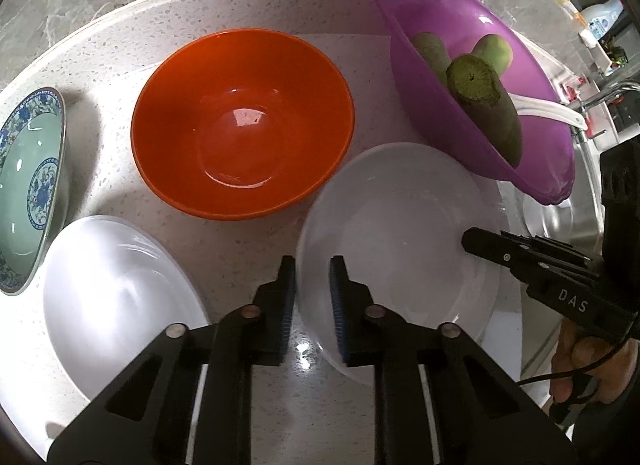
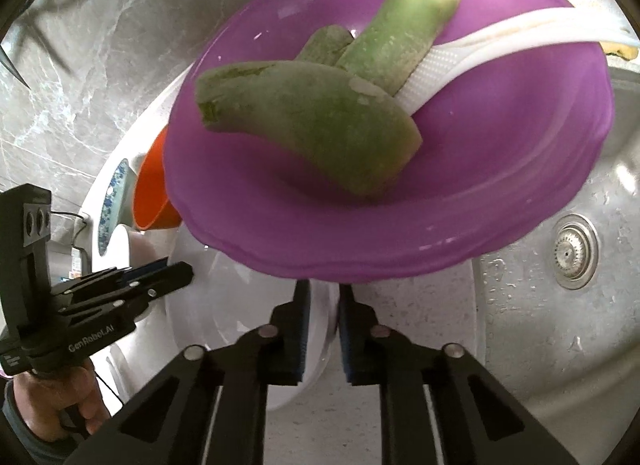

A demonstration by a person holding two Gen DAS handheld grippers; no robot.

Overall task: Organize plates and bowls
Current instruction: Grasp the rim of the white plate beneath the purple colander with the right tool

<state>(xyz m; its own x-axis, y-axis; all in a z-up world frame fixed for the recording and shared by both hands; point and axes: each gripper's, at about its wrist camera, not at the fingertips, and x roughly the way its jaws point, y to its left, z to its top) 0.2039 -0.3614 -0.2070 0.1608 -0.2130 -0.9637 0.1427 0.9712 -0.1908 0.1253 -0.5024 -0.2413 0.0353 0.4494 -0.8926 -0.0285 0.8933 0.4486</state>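
In the left wrist view, the left gripper (image 1: pixel 312 265) points down at a speckled counter (image 1: pixel 256 237). Its two fingers pinch the near left rim of a clear bowl (image 1: pixel 400 225), one pad outside the wall and one inside. At the far side of that bowl the right gripper (image 1: pixel 468 243) reaches in from the right and touches the rim. An orange bowl (image 1: pixel 242 121) sits on the counter behind the clear bowl. A white plate (image 1: pixel 116 297) lies to the left, near the fingers. A green and blue patterned plate (image 1: pixel 30 185) sits at the far left edge. A purple bowl (image 1: pixel 472 77) at the right holds green vegetable pieces (image 1: pixel 480 101) and a white ladle (image 1: pixel 552 109). In the right wrist view, the right gripper (image 2: pixel 325 293) has its fingers nipped on the rim of the clear bowl (image 2: pixel 224 305), with the thin wall between the blue pads. The purple bowl (image 2: pixel 460 193) fills the view above, close to the fingers. A metal sink (image 2: pixel 560 305) with a round drain (image 2: pixel 574 251) is at the right. The left gripper (image 2: pixel 176 271) comes in from the left, held by a hand (image 2: pixel 60 405).
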